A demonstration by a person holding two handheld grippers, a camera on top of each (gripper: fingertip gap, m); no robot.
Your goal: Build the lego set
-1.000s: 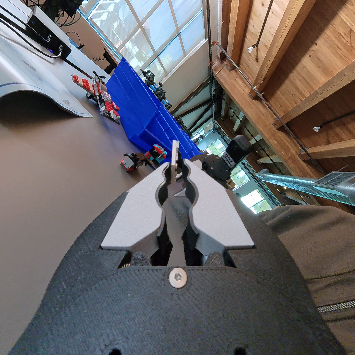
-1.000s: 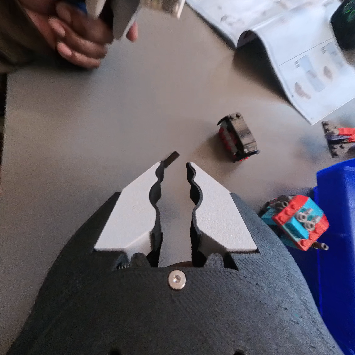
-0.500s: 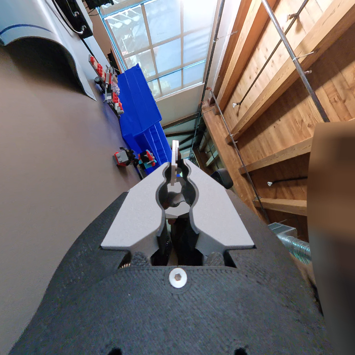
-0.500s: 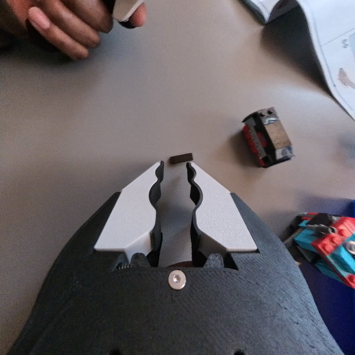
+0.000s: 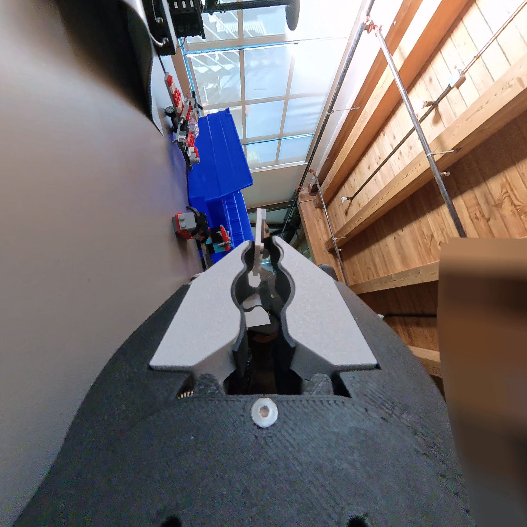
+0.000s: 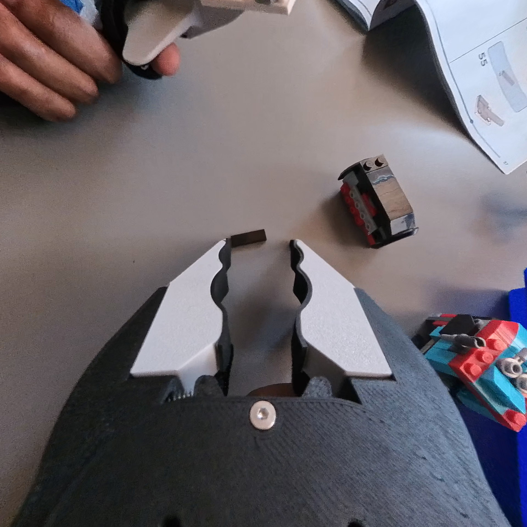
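Left gripper fingers pinched pale plate edge-on at tips; could slip. Right gripper fingers wide, empty; dark tile at left tip, could be knocked across desk.

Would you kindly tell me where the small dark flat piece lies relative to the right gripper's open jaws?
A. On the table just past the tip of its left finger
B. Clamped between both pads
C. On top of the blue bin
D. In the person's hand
A: the small dark flat piece lies on the grey table, by the left fingertip of the right gripper, whose jaws stand apart.
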